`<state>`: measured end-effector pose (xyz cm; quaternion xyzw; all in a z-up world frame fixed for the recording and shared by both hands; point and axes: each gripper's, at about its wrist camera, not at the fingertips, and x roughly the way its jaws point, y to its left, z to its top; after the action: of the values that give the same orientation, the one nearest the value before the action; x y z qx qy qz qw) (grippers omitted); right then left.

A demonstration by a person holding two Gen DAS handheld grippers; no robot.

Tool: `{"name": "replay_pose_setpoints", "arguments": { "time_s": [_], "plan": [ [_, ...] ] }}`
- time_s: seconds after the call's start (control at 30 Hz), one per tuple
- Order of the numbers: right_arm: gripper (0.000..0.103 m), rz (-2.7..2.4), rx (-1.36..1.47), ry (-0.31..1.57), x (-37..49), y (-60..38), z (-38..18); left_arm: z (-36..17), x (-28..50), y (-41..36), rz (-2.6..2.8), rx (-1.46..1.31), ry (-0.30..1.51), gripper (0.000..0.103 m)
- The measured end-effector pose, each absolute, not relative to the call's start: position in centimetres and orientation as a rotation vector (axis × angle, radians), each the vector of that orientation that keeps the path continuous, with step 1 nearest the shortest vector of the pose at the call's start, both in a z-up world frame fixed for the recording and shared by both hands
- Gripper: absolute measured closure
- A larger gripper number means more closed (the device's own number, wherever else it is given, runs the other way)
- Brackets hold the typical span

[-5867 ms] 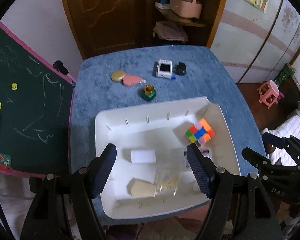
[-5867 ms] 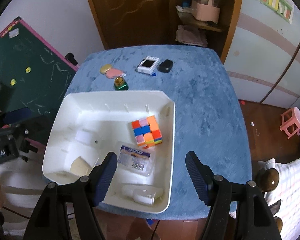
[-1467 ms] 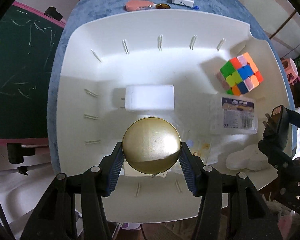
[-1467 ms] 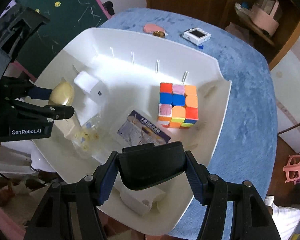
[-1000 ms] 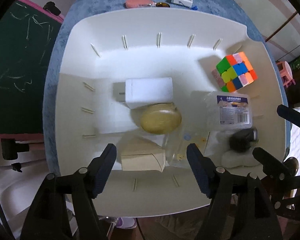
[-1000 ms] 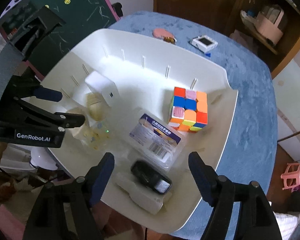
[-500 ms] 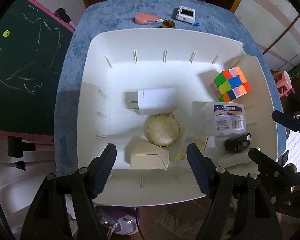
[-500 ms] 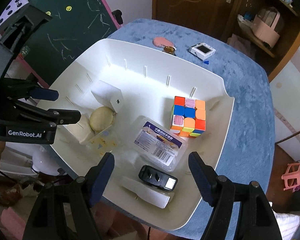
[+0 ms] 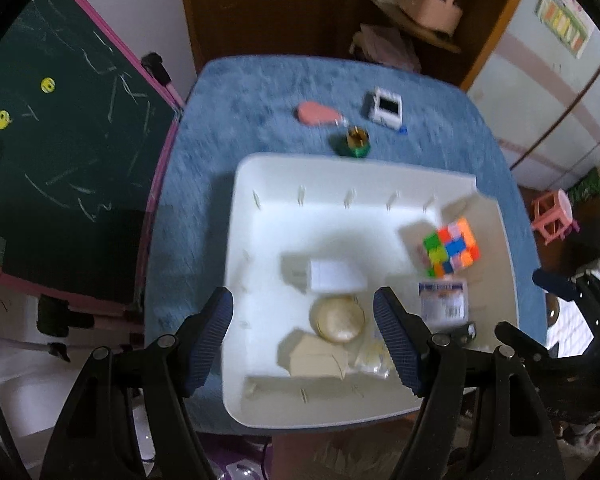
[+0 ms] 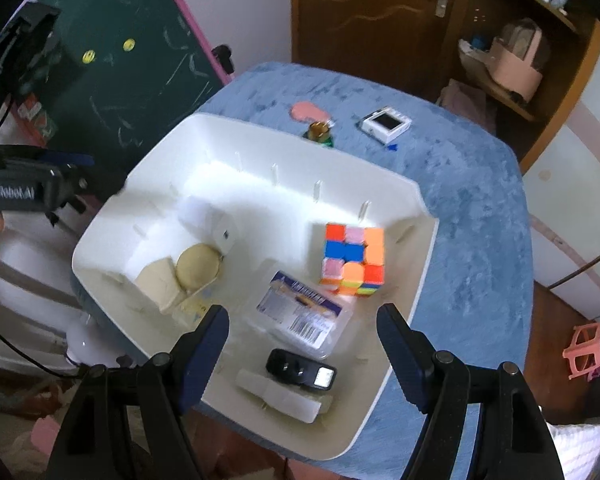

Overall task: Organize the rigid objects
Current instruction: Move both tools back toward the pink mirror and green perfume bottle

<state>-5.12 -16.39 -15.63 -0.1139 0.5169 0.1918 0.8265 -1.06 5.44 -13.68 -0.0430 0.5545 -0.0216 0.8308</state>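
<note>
I hold my left gripper [image 9: 302,338] and right gripper [image 10: 302,344] spread and empty above the white plastic tray [image 10: 414,280]; three loose items, including the white timer [image 10: 386,123], wait near the tabletop's far edge.

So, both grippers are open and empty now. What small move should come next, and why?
Probably send the left gripper forward toward the green-and-gold piece. It, the pink item and the white device lie on the blue cloth beyond the white bin.
</note>
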Motion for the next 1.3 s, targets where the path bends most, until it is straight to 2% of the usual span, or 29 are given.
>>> {"name": "replay_pose_setpoints", "arguments": {
  "time_s": [0.63,1.0,1.2,1.3],
  "plan": [
    [0.026,0.333,-0.144,1.085,0.3,-16.7,-13.3,-11.1,4.2,6.5,-0.093,0.011,1.145,0.027],
    [0.026,0.312,-0.135,1.11,6.7,-13.1,-13.3,-8.8,12.5,6.5,-0.183,0.235,1.069,0.026],
    [0.026,0.236,-0.079,1.166,13.0,-12.5,-15.2,-11.4,19.1,4.8,-0.268,0.404,1.077,0.023],
    [0.026,0.242,-0.062,1.213,15.7,-11.6,-17.5,-14.8,22.5,3.9,-0.368,0.462,1.119,0.023]
  ]
}}
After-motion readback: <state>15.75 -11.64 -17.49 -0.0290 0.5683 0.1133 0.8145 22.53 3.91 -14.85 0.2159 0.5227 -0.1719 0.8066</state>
